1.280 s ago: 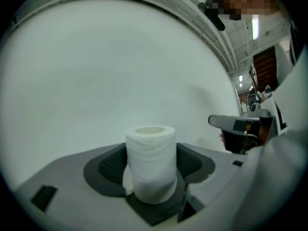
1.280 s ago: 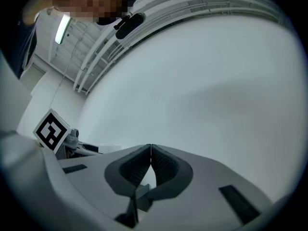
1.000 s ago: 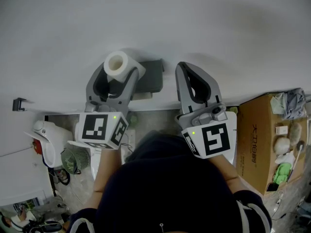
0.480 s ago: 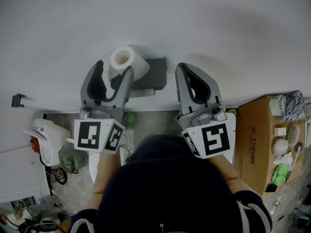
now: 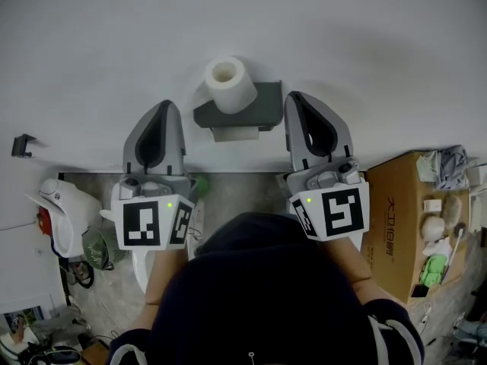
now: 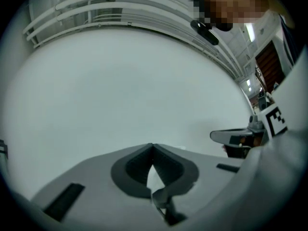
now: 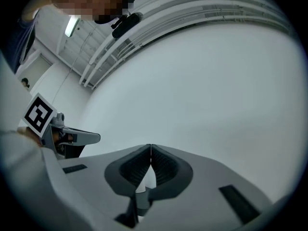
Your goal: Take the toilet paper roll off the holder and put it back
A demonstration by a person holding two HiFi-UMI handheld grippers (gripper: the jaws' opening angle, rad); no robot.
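The white toilet paper roll (image 5: 228, 83) stands upright on the dark grey holder (image 5: 257, 109) fixed to the white wall. My left gripper (image 5: 166, 104) is below and left of the roll, apart from it; its jaws have just been closing and now meet with nothing between them. My right gripper (image 5: 299, 96) is just right of the holder, shut and empty. The left gripper view has the shut tips (image 6: 152, 146) facing bare wall, with the right gripper (image 6: 236, 138) at its right edge. In the right gripper view the closed tips (image 7: 150, 146) also face the wall.
An open cardboard box (image 5: 400, 226) with small items stands on the floor at the right. At the left are a white appliance (image 5: 67, 211), a small fan (image 5: 103, 247) and a dark wall hook (image 5: 21, 144). The person's dark-sleeved arms fill the bottom.
The left gripper, which was open around the roll, has drawn back and to the left and shut empty. The roll stays on the holder. The right gripper has shifted slightly.
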